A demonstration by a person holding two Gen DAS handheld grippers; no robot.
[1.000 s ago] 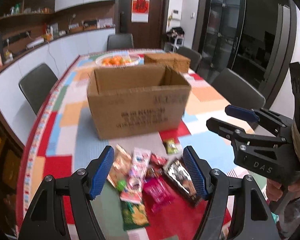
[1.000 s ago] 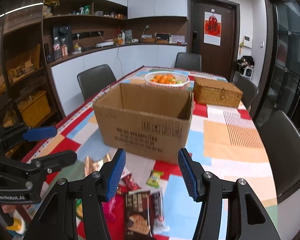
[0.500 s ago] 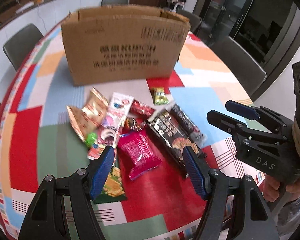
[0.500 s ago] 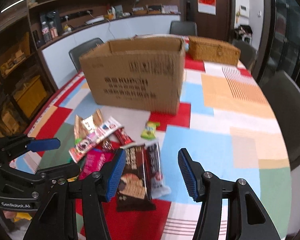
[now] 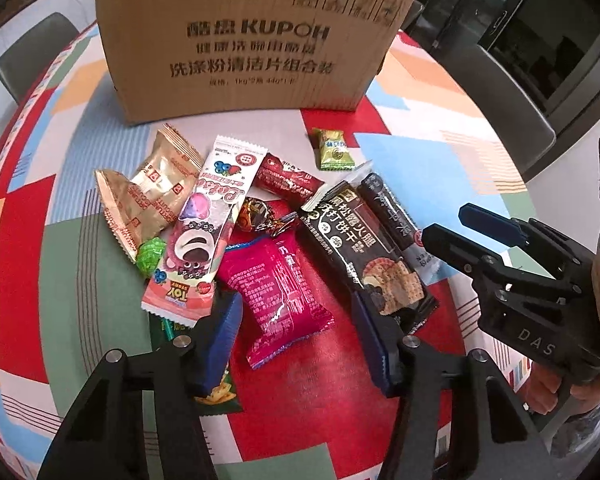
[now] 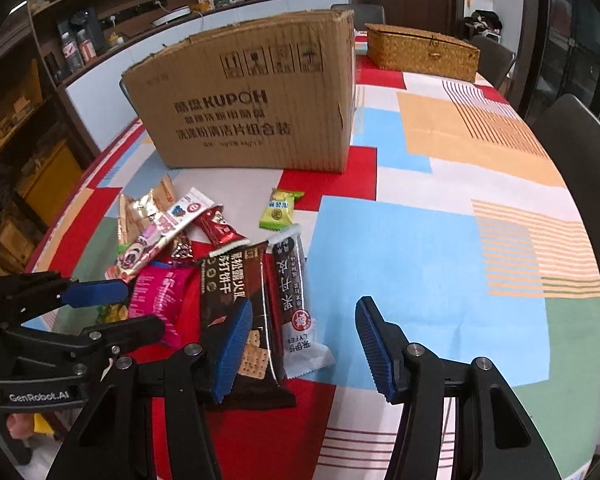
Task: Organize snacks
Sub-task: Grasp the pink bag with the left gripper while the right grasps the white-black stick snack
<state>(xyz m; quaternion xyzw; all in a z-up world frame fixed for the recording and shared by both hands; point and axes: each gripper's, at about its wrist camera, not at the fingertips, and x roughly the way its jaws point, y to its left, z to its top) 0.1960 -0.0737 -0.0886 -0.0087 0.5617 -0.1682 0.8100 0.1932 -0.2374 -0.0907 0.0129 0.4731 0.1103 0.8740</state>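
Note:
A pile of snack packets lies on the patchwork tablecloth in front of a brown cardboard box point(image 5: 244, 40), also in the right wrist view point(image 6: 252, 108). My left gripper point(image 5: 300, 336) is open, low over a magenta packet point(image 5: 280, 292) that lies between its fingers. A dark cracker packet point(image 5: 364, 248) and a slim dark bar point(image 5: 396, 216) lie to its right. My right gripper point(image 6: 300, 344) is open just above the slim bar point(image 6: 296, 292) and the cracker packet point(image 6: 236, 300). A small green packet point(image 6: 278, 208) lies apart, nearer the box.
A pink Lotso packet point(image 5: 204, 224), gold packets point(image 5: 152, 196) and a red bar point(image 5: 288, 180) lie at the left of the pile. A wicker basket point(image 6: 420, 52) stands behind the box. Dark chairs point(image 6: 576, 152) ring the table.
Both grippers have dropped and moved forward toward the snack pile. The box now fills the upper view and its inside is out of sight. Both stay open.

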